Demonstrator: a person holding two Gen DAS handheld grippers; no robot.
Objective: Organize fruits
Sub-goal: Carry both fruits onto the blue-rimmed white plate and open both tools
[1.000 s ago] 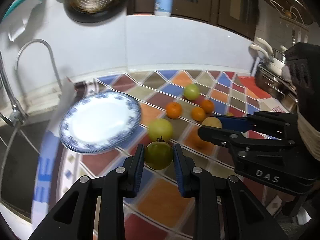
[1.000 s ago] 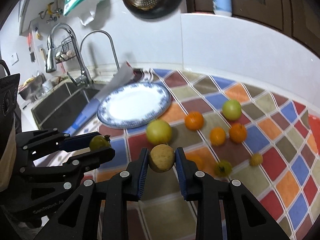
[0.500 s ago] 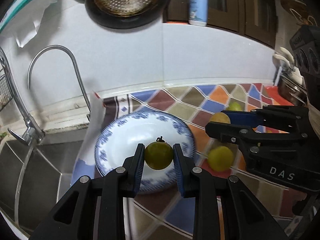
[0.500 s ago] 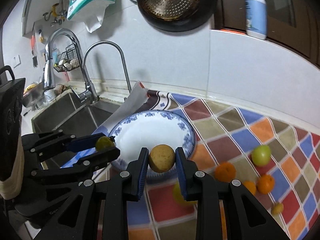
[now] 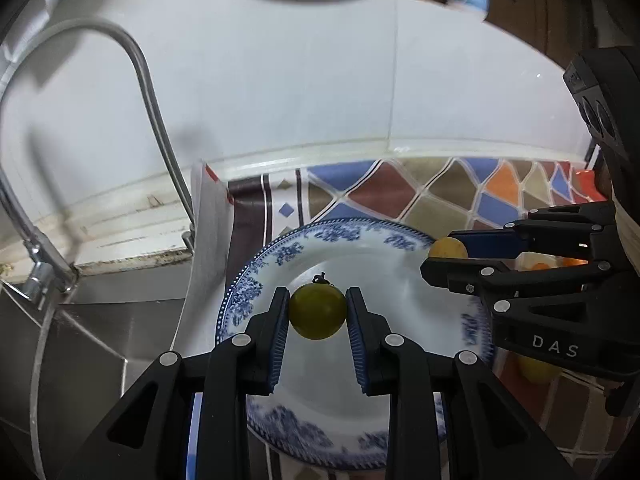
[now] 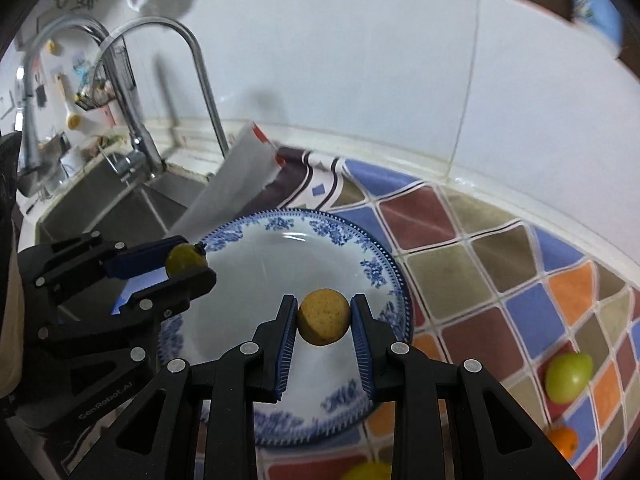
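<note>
My left gripper [image 5: 318,312] is shut on a small green fruit [image 5: 318,311] with a dark stem, held over the blue-and-white plate [image 5: 280,256]. My right gripper [image 6: 324,318] is shut on a small tan-yellow fruit [image 6: 324,316], held over the same plate [image 6: 376,268]. In the left wrist view the right gripper [image 5: 444,250] comes in from the right with its fruit [image 5: 447,247] above the plate's right rim. In the right wrist view the left gripper [image 6: 188,262] reaches in from the left with its green fruit [image 6: 182,260]. The plate is empty.
The plate lies on a colourful tiled mat [image 6: 500,280] beside a steel sink [image 6: 112,208] with a curved tap [image 6: 200,76]. A green fruit [image 6: 568,376], an orange [image 6: 562,442] and a yellow fruit [image 6: 368,472] lie on the mat to the right. A white wall stands behind.
Both grippers have carried their fruits left from the mat to above the plate, and have come lower and closer to it. Both stay shut.
</note>
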